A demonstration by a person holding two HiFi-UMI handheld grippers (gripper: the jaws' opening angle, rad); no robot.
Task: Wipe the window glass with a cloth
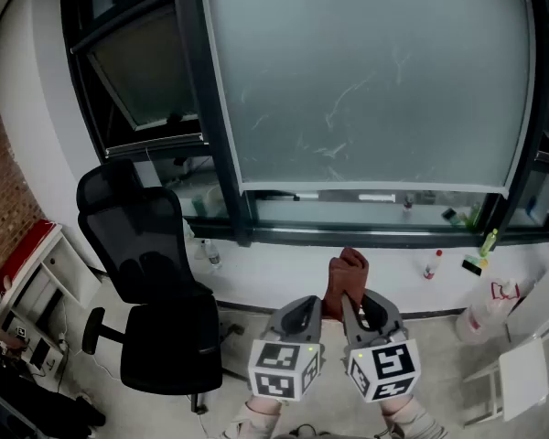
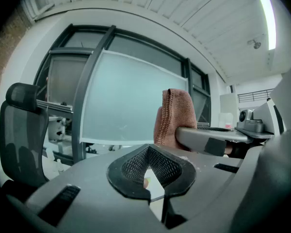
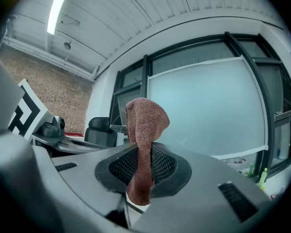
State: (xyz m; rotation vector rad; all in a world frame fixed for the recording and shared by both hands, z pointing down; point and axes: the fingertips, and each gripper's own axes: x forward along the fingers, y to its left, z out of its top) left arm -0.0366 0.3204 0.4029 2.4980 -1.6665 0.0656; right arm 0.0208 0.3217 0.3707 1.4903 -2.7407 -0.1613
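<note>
A big frosted window pane (image 1: pixel 366 80) with faint smears fills the wall ahead, well away from both grippers. A rust-brown cloth (image 1: pixel 346 277) stands up out of my right gripper (image 1: pixel 352 302), whose jaws are shut on it; in the right gripper view the cloth (image 3: pixel 144 130) rises from between the black pads. My left gripper (image 1: pixel 304 311) is just left of it, shut, with nothing between its pads. The left gripper view shows the cloth (image 2: pixel 173 118) to the right and the pane (image 2: pixel 131 101) behind.
A black mesh office chair (image 1: pixel 151 291) stands to the left below the sill. On the window ledge (image 1: pixel 284 256) are small bottles (image 1: pixel 431 264) and a green item (image 1: pixel 487 242). A tilted side window (image 1: pixel 137 71) is open at left. White shelving (image 1: pixel 32 277) stands far left.
</note>
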